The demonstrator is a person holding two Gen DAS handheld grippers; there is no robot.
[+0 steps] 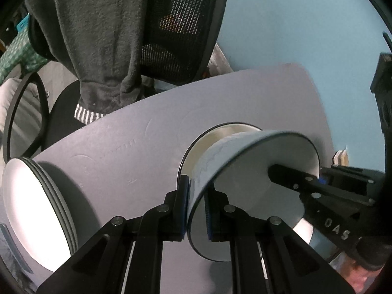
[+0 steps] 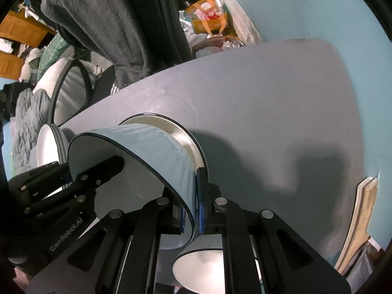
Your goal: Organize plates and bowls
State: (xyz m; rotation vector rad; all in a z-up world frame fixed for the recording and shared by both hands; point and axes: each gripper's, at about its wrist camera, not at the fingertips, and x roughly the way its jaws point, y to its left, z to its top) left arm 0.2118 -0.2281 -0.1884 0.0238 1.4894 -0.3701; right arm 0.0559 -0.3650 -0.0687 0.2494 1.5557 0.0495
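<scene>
A pale blue bowl [image 1: 235, 152] with a dark rim and white inside is held over the grey table [image 1: 122, 134], just above a cream bowl [image 1: 220, 134] with a dark rim. My left gripper [image 1: 197, 210] is shut on one side of the blue bowl's rim. My right gripper [image 2: 193, 210] is shut on the opposite side of the blue bowl [image 2: 152, 144]; the cream bowl [image 2: 181, 132] shows behind it. A stack of white plates [image 1: 36, 208] stands at the left, also in the right wrist view [image 2: 49, 142]. Another white bowl [image 2: 201, 267] sits below my right gripper.
An office chair [image 1: 176, 36] draped with a dark grey garment [image 1: 98, 36] stands behind the table. A blue wall [image 1: 306, 19] is at the back right. Bags and clutter [image 2: 208, 19] lie beyond the table's far edge. A wooden board [image 2: 362, 215] leans at the right.
</scene>
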